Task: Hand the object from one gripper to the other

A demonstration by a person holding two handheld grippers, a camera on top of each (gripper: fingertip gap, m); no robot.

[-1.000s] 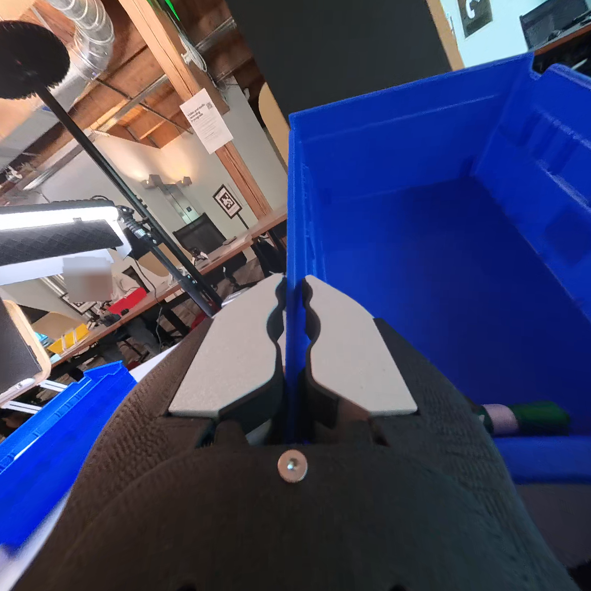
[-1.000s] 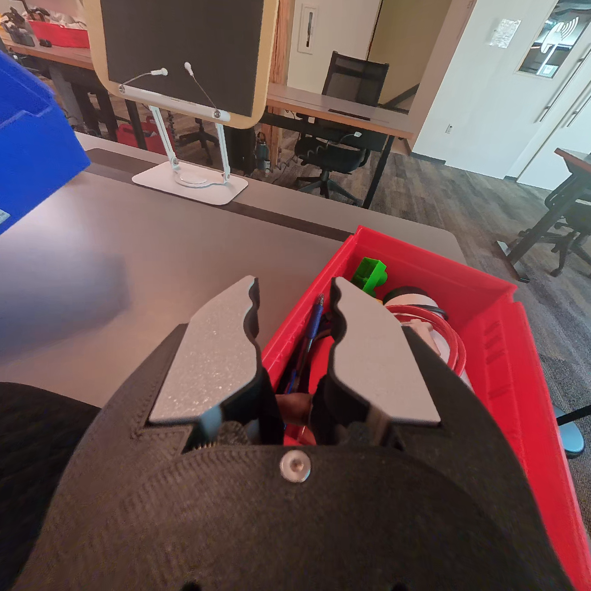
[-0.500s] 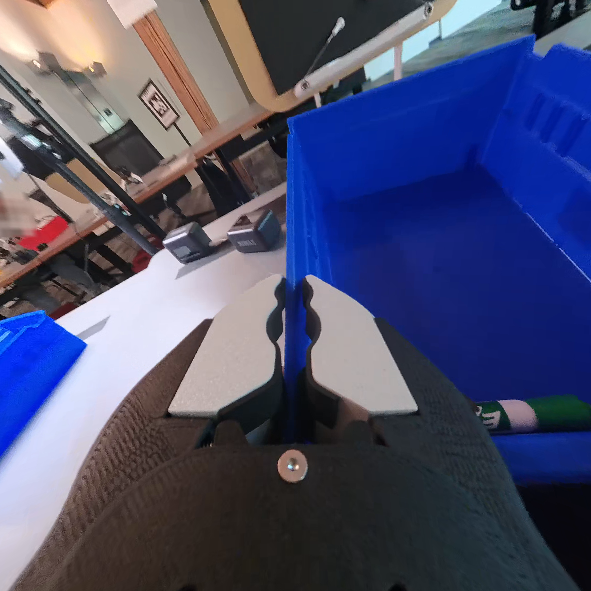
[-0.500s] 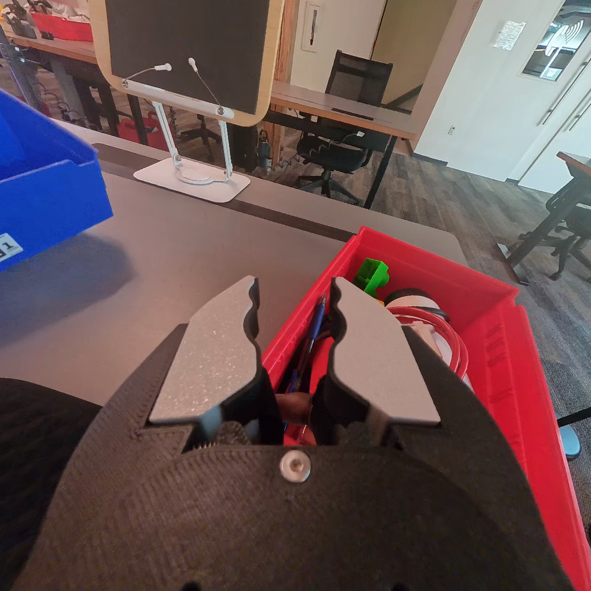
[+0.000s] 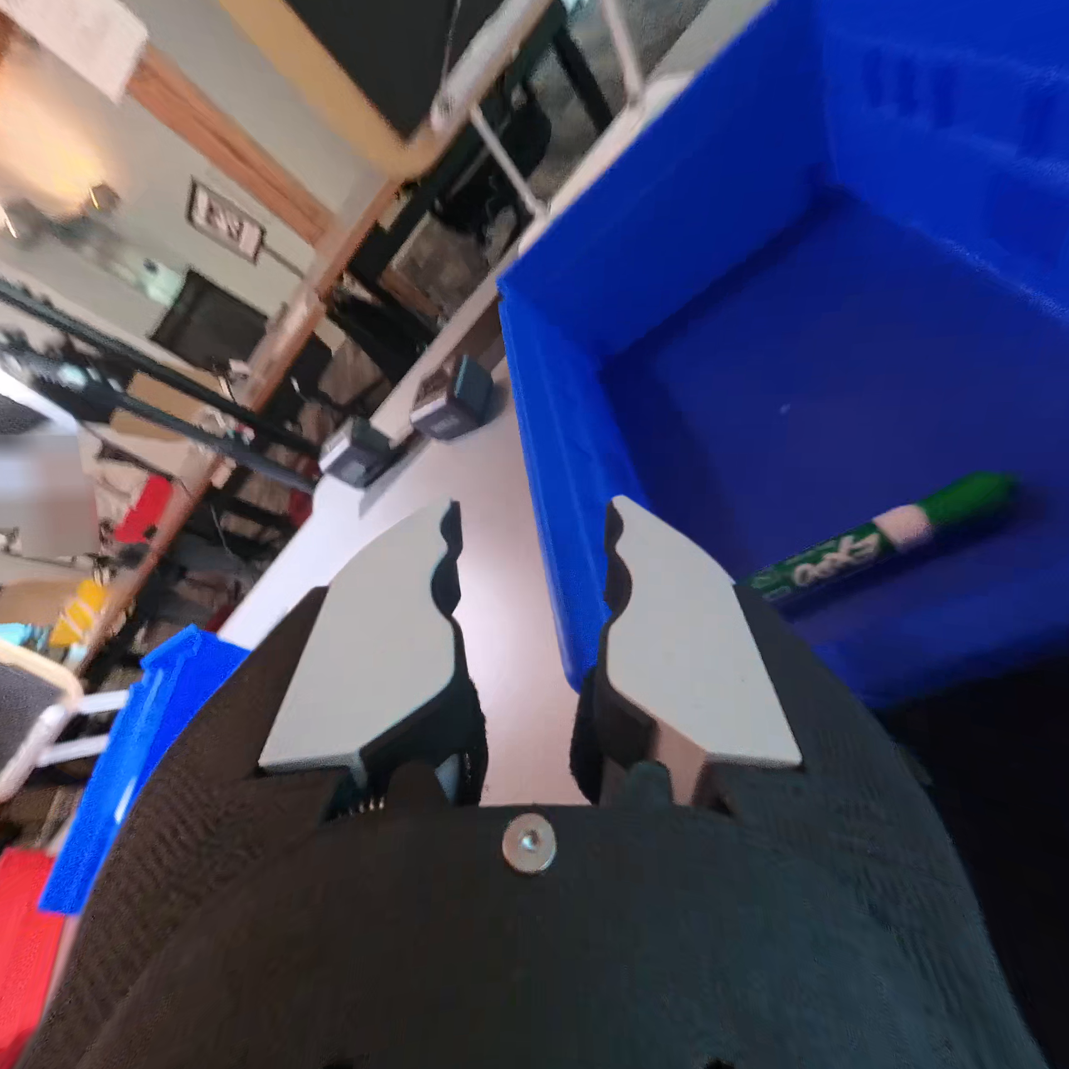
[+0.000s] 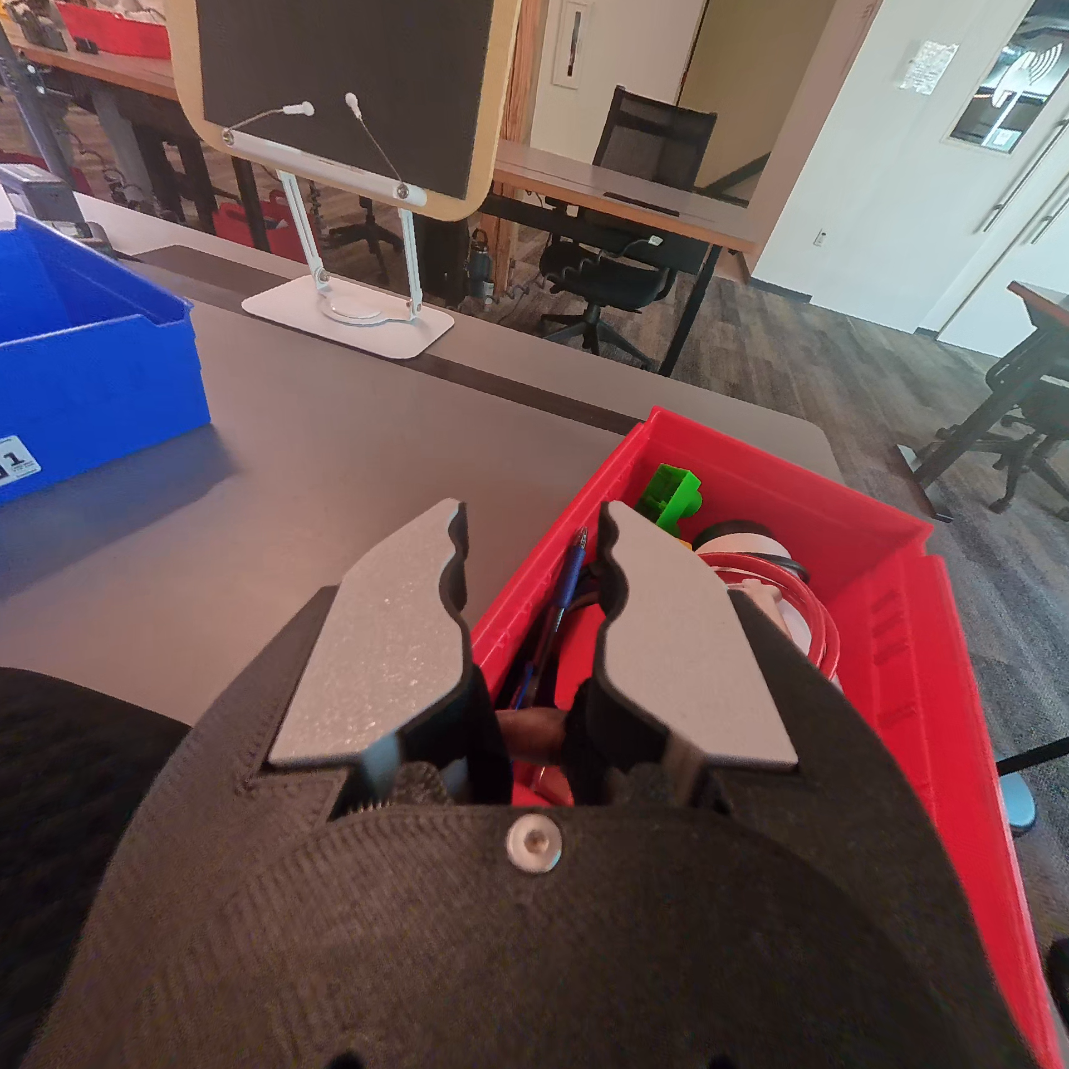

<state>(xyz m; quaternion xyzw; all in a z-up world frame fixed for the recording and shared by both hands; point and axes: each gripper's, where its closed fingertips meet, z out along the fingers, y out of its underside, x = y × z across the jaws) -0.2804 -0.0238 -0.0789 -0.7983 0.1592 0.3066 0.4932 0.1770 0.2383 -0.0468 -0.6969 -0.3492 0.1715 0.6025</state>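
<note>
The left gripper [image 5: 529, 515] gapes empty astride the blue bin [image 5: 578, 463] wall; a green marker [image 5: 885, 538] lies inside. The right gripper [image 6: 532, 512], parted and apparently empty, hovers over the red bin [image 6: 902, 607] crowded with a blue pen [image 6: 572, 572], red cable [image 6: 810, 613] and green block [image 6: 671, 491].

A: What's unclear in the left wrist view?

B: The whole room behind is smeared by motion. The green marker [image 5: 879, 544] lies in the blue bin [image 5: 752, 301], its near end hidden behind the left claw [image 5: 529, 555].

A: And the right wrist view?

B: The right claw [image 6: 532, 555] covers much of the red bin [image 6: 902, 636]. The blue pen [image 6: 570, 572] and red cable [image 6: 810, 613] show only partly; a brown thing between the fingers can't be identified.
</note>
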